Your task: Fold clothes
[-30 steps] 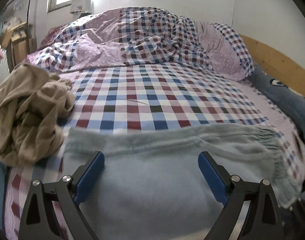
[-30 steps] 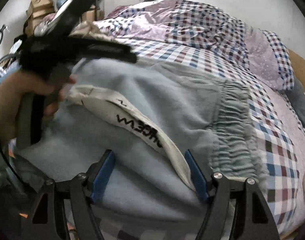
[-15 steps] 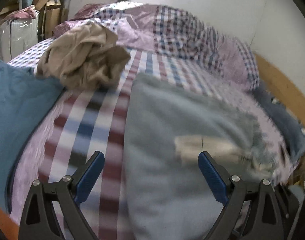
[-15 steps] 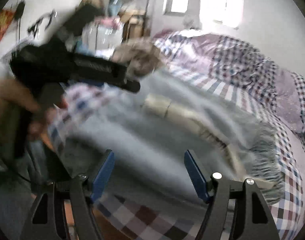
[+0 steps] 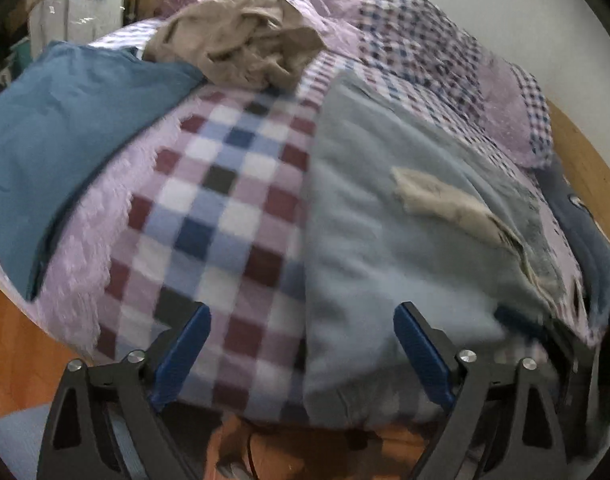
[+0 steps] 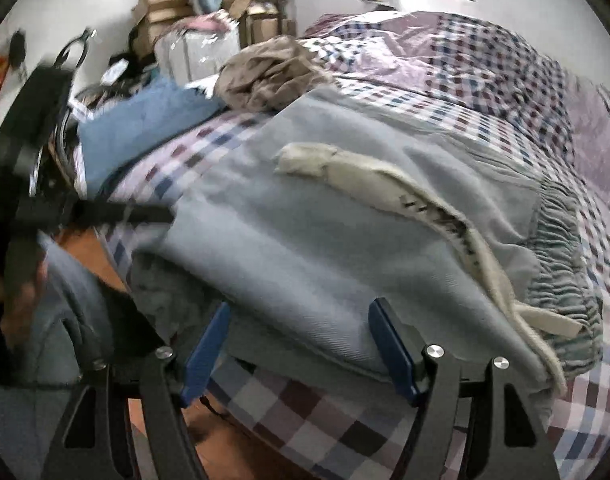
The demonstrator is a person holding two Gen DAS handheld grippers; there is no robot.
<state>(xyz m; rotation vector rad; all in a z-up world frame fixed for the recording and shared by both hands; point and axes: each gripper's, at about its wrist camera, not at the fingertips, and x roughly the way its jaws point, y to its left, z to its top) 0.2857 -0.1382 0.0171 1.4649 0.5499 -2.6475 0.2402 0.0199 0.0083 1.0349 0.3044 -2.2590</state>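
Observation:
Pale blue-grey trousers (image 5: 385, 240) lie folded flat on the checked bedspread near the bed's front edge, a cream inner waistband strip (image 6: 389, 192) lying across the top. My left gripper (image 5: 301, 344) is open above the trousers' left edge, nothing between its blue pads. In the right wrist view the same trousers (image 6: 305, 248) fill the middle, gathered elastic (image 6: 561, 248) at the right. My right gripper (image 6: 299, 344) is open over their near edge, holding nothing. A crumpled beige garment (image 5: 241, 48) lies further back; a blue garment (image 5: 61, 128) lies at the left.
The bed (image 5: 225, 208) has a checked cover with a rumpled duvet (image 6: 485, 60) at the back. Orange floor (image 5: 9, 344) shows in front. Boxes and clutter (image 6: 209, 12) stand beyond the bed. The left gripper's handle (image 6: 29, 168) and a hand show at the right view's left.
Both grippers have pulled back toward the bed's front edge and swung left. The trousers lie flat, released. The beige pile and blue garment came further into view.

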